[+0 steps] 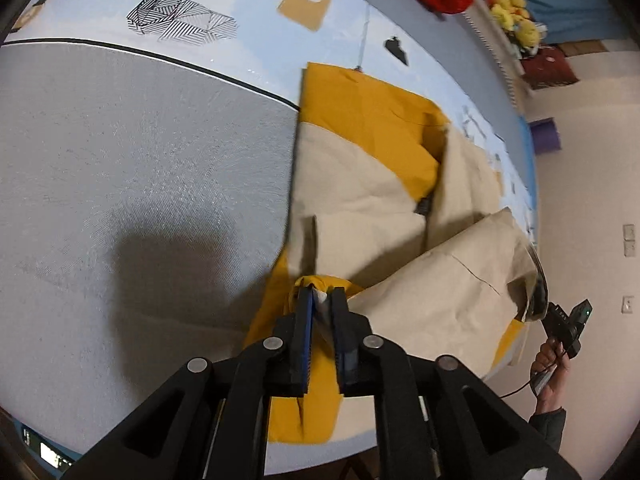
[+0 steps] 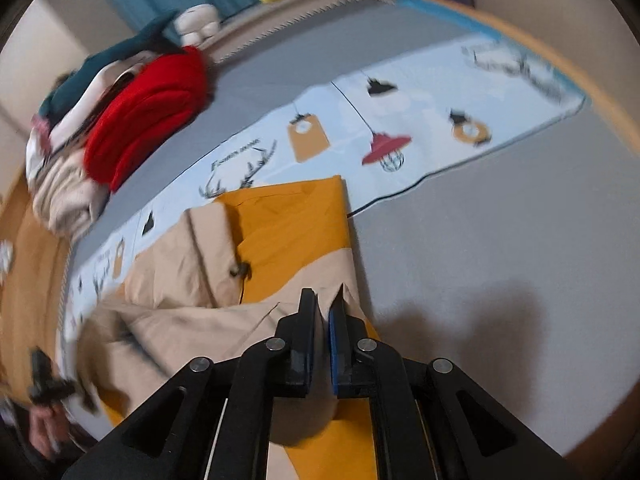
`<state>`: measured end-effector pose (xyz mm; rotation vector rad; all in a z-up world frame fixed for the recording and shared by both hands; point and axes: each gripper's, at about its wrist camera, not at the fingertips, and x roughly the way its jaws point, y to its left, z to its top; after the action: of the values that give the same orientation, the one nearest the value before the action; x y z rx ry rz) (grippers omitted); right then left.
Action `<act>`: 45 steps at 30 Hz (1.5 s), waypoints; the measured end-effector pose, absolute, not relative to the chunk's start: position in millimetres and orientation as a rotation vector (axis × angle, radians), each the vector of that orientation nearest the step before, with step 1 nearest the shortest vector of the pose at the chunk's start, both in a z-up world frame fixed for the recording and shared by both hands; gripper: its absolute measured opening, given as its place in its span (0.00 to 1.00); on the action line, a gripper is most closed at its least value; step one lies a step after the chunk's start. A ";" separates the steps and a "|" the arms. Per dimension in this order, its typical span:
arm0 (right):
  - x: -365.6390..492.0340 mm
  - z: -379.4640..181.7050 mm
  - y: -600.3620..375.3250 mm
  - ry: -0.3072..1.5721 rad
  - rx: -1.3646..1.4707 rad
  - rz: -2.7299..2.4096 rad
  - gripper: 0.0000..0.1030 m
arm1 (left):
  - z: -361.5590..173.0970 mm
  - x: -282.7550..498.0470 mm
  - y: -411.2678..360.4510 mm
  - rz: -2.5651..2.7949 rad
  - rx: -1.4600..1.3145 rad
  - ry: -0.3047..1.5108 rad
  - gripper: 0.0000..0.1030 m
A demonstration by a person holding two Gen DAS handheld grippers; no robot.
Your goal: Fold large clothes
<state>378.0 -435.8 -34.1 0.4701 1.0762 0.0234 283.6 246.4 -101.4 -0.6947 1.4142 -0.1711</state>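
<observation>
A large beige and mustard-yellow jacket (image 1: 360, 184) lies on the grey bed, partly folded, with a black cord stopper near its middle. My left gripper (image 1: 321, 294) is shut on a bunched yellow corner of it, lifted off the bed. My right gripper (image 2: 324, 300) is shut on a beige edge of the same jacket (image 2: 280, 232). In the left wrist view the right gripper (image 1: 536, 300) shows at the far side, holding the raised beige fold. In the right wrist view the left gripper (image 2: 44, 380) shows blurred at lower left.
A light blue printed cloth (image 2: 420, 112) with deer and lamp drawings lies across the grey bed (image 1: 140, 168). A pile of clothes with a red garment (image 2: 144, 112) on top sits at the far end. Yellow plush toys (image 1: 516, 20) sit beyond the bed.
</observation>
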 end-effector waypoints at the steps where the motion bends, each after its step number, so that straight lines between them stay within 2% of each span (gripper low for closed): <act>1: 381.6 -40.7 -437.3 1.089 0.465 0.000 0.11 | -100.6 285.2 247.7 -0.162 -0.697 1.410 0.12; 4: 388.2 -36.1 -442.6 1.053 0.486 -0.003 0.12 | -89.3 285.9 254.9 -0.145 -0.721 1.365 0.14; 6: 387.0 -29.5 -445.7 1.020 0.467 -0.002 0.15 | -81.7 283.9 260.6 -0.130 -0.718 1.326 0.21; 9: 378.5 -24.9 -454.0 0.971 0.484 0.004 0.34 | -71.8 279.3 265.8 -0.101 -0.674 1.286 0.33; 10: 374.3 -27.7 -456.9 0.962 0.493 0.002 0.47 | -71.1 279.3 265.7 -0.094 -0.658 1.285 0.35; 11: 372.2 -33.4 -458.8 0.980 0.496 -0.002 0.54 | -71.6 278.0 265.0 -0.089 -0.639 1.289 0.39; 17: 366.6 -65.2 -459.2 1.103 0.481 0.035 0.55 | -89.6 280.1 253.2 -0.073 -0.548 1.340 0.47; 24: 373.5 -104.4 -437.8 1.259 0.359 0.071 0.55 | -111.3 298.8 230.1 -0.092 -0.510 1.345 0.48; 25: 374.2 -105.4 -435.6 1.260 0.341 0.072 0.55 | -112.9 300.9 227.4 -0.094 -0.511 1.344 0.48; 26: 374.3 -105.4 -433.4 1.257 0.326 0.073 0.50 | -115.8 306.0 221.8 -0.096 -0.503 1.349 0.48; 27: 374.1 -104.0 -431.0 1.249 0.314 0.079 0.40 | -115.6 308.8 217.7 -0.101 -0.495 1.345 0.46; 28: 373.9 -102.3 -429.0 1.244 0.310 0.091 0.13 | -115.2 311.6 213.6 -0.110 -0.484 1.336 0.46; 29: 372.7 -99.3 -427.3 1.234 0.316 0.103 0.09 | -113.5 314.3 207.7 -0.115 -0.450 1.319 0.34; 30: 371.1 -92.5 -424.7 1.208 0.305 0.110 0.07 | -112.0 316.1 204.3 -0.116 -0.417 1.311 0.02; 32: 368.5 -71.2 -419.7 1.127 0.274 0.130 0.04 | -104.0 318.6 204.3 -0.116 -0.402 1.280 0.02; 35: 361.4 -30.2 -424.6 0.936 0.309 0.145 0.03 | -75.9 319.8 215.5 -0.098 -0.439 1.136 0.01; 38: 366.5 -13.8 -424.9 0.826 0.327 0.115 0.03 | -61.7 323.3 220.8 -0.074 -0.469 1.046 0.01; 42: 397.7 -31.5 -418.4 0.868 0.316 0.049 0.03 | -65.2 336.1 216.5 -0.007 -0.431 1.031 0.01; 45: 423.8 -59.9 -410.1 0.969 0.276 0.012 0.03 | -84.6 349.1 213.5 0.052 -0.385 1.109 0.01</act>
<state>423.8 -410.1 -59.9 0.2757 0.9685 0.0119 349.1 213.5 -84.6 -0.3847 1.1090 0.0516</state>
